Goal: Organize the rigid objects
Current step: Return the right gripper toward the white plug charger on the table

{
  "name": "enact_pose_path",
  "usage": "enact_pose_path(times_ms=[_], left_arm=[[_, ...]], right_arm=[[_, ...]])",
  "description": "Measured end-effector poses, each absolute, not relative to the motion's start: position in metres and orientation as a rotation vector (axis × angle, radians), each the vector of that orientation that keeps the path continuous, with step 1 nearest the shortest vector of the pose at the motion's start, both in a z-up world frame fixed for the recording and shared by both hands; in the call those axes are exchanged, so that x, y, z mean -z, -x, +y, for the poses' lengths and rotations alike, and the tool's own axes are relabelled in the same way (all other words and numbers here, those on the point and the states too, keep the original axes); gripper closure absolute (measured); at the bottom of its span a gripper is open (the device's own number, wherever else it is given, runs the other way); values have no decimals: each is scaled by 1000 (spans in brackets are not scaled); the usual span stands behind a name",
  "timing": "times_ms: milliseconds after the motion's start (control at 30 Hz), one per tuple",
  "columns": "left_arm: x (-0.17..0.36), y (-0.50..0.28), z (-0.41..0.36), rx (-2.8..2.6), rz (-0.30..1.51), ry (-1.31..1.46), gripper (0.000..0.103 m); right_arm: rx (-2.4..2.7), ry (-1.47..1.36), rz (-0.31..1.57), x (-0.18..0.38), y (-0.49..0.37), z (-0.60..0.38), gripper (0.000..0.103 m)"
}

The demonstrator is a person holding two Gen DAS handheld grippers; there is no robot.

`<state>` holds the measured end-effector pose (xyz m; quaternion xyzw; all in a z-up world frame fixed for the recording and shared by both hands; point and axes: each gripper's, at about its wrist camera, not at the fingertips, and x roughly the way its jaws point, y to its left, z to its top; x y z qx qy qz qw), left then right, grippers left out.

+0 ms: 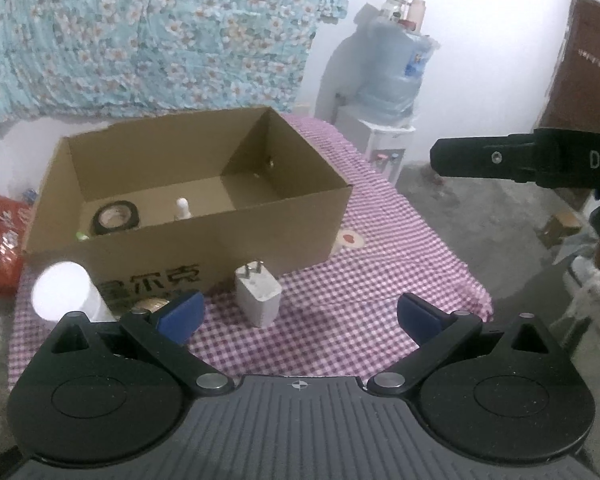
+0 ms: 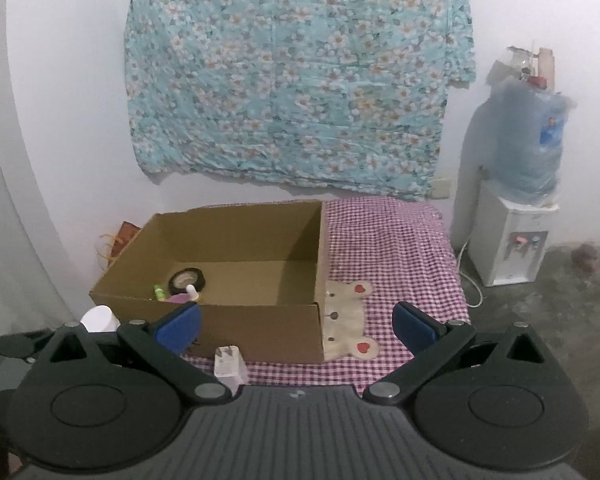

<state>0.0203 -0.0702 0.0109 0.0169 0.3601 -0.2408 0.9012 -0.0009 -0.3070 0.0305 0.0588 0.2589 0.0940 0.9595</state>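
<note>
Standing at the table's left edge, a white cup point(image 1: 62, 292) sits beside the cardboard box point(image 1: 204, 240), which holds a black tape roll point(image 1: 116, 218) and a small white bottle point(image 1: 183, 208). A white charger point(image 1: 258, 294) rests prongs-up on the checked tablecloth point(image 1: 360, 280), touching the box front. The left gripper point(image 1: 300, 314) hangs over it, fingers spread and empty. The right gripper point(image 2: 296, 326) hovers farther back, likewise spread wide, gripping nothing.

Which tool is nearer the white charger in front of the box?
Left. The left tool hangs open just before the charger, which sits between its fingers' line. The right tool, also open, is higher and farther back, off to the charger's right.
</note>
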Motion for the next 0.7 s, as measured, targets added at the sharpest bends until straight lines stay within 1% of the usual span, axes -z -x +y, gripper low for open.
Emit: enact_pose_path(times_ms=[167, 300, 700], left_arm=[[-6, -26, -63, 516, 777, 35, 0], [-4, -26, -59, 499, 760, 39, 0], [16, -35, -79, 480, 761, -127, 0]], right_arm=[[-190, -147, 530, -29, -1, -309, 0], [-189, -180, 543, -25, -4, -312, 0], [-251, -306, 606, -6, -22, -317, 0]])
